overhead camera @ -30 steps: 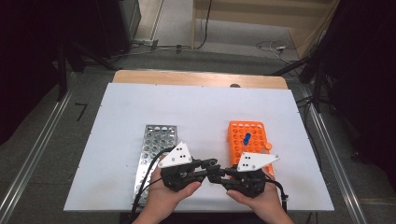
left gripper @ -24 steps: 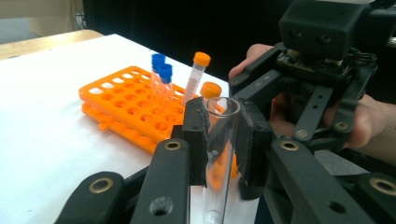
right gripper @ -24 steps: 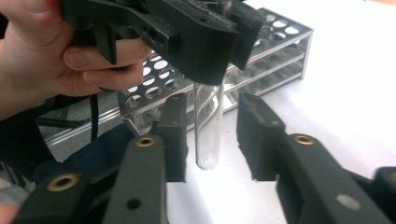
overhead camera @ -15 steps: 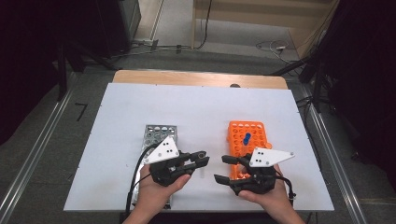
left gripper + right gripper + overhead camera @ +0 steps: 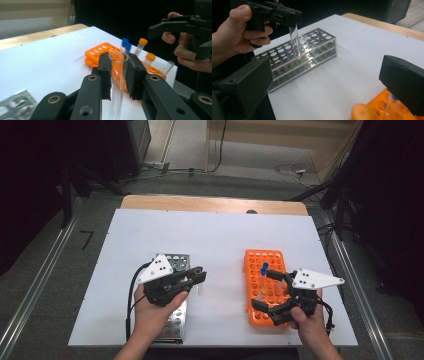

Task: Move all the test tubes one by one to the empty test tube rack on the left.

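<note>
Left gripper (image 5: 119, 72) pinches a glass tube (image 5: 117, 82).
Right gripper (image 5: 272, 292) spread over orange rack (image 5: 260, 260), at 3 o'clock from steel rack (image 5: 312, 47).

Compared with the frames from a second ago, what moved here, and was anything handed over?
The two grippers, close together at the table's middle a second ago, have drawn apart. The left hand-held gripper moved left toward the perforated steel rack, shut on the clear glass test tube. The right hand-held gripper moved right over the orange plastic rack, jaws open. Whether the tube was handed over cannot be told. Both racks stayed put.
</note>
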`<action>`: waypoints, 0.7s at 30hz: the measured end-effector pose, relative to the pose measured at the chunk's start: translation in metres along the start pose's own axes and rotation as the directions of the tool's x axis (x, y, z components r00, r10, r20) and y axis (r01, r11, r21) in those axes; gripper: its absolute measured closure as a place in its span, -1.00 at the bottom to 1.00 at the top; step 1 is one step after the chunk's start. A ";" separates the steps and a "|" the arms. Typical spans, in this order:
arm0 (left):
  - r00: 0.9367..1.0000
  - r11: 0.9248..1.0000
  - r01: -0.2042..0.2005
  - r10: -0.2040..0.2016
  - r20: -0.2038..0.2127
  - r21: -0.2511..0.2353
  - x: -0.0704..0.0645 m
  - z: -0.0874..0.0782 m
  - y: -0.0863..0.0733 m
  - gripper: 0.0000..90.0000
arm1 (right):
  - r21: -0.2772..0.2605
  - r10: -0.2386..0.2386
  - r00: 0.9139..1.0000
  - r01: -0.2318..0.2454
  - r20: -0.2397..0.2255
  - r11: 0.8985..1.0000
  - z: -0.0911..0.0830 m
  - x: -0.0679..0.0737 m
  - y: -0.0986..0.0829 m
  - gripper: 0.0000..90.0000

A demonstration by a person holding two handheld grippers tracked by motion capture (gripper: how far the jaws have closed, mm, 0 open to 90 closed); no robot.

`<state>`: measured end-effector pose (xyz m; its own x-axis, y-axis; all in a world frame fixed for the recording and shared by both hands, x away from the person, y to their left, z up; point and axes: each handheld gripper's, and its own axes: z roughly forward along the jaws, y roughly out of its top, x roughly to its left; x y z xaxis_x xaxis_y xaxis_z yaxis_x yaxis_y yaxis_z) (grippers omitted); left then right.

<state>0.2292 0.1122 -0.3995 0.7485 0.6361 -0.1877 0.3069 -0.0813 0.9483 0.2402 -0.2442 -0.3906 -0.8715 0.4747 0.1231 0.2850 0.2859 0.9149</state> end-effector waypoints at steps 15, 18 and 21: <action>0.994 1.000 -0.012 0.009 -0.106 -0.025 0.044 -0.002 0.014 0.69 | -0.042 0.021 0.993 -0.016 0.115 0.999 -0.034 -0.034 -0.007 -1.00; 0.993 0.999 -0.006 0.002 -0.122 -0.031 0.052 -0.001 0.015 0.69 | -0.052 0.034 0.991 -0.027 0.129 0.998 -0.040 -0.042 -0.010 -1.00; 0.990 0.999 -0.001 -0.004 -0.142 -0.034 0.060 0.001 0.016 0.69 | -0.053 0.044 0.989 -0.037 0.142 0.998 -0.045 -0.050 -0.014 -1.00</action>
<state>0.2794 0.1479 -0.3962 0.6559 0.7392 -0.1531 0.2859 -0.0556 0.9566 0.2622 -0.3093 -0.3924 -0.7923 0.6006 0.1075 0.2957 0.2239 0.9287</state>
